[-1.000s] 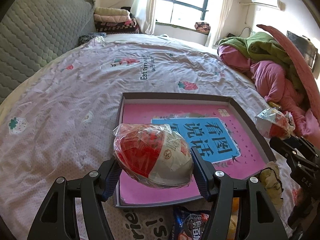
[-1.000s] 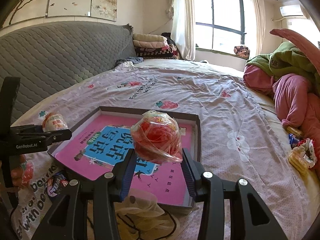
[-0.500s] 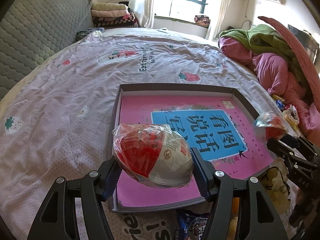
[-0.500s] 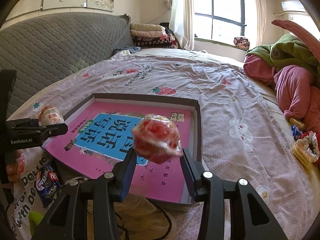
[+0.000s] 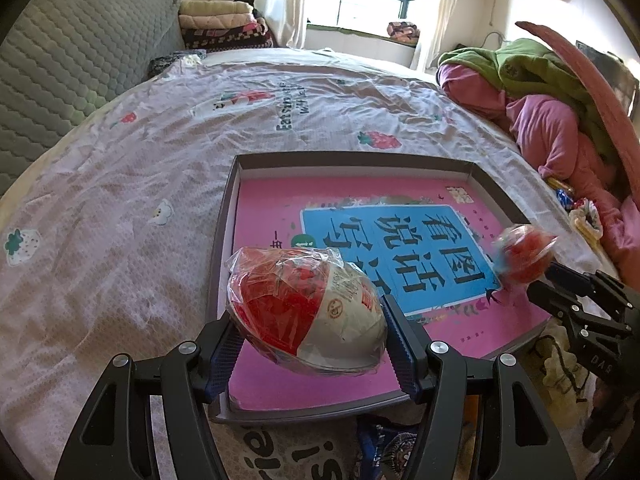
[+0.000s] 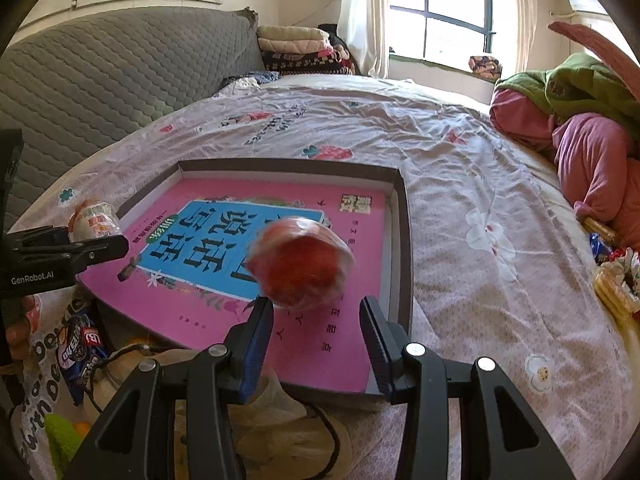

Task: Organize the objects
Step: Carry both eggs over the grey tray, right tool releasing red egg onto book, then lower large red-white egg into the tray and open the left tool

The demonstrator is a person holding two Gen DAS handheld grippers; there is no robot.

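Note:
My left gripper [image 5: 308, 336] is shut on a red and white plastic-wrapped egg-shaped snack [image 5: 304, 316], held above the near left corner of a shallow grey box [image 5: 352, 158] with a pink and blue printed bottom. My right gripper [image 6: 316, 316] is open; a second red wrapped snack [image 6: 300, 264] is blurred just beyond its fingertips, over the box [image 6: 288, 166], free of the jaws. That snack also shows in the left wrist view [image 5: 524, 256], in front of the right gripper [image 5: 556, 284]. The left gripper [image 6: 100, 246] with its snack [image 6: 94, 218] shows at the left of the right wrist view.
The box lies on a bed with a pale strawberry-print sheet [image 5: 120, 200]. A dark blue snack packet [image 6: 80, 352] and a cream item with a black cord [image 6: 280, 432] lie at the near edge. Pink and green bedding [image 5: 552, 112] is piled at the right. A grey headboard [image 6: 100, 80] stands at the left.
My right gripper has opened and let go of its red snack, which now drops over the box. Both grippers moved forward over the box. The left gripper still holds its snack.

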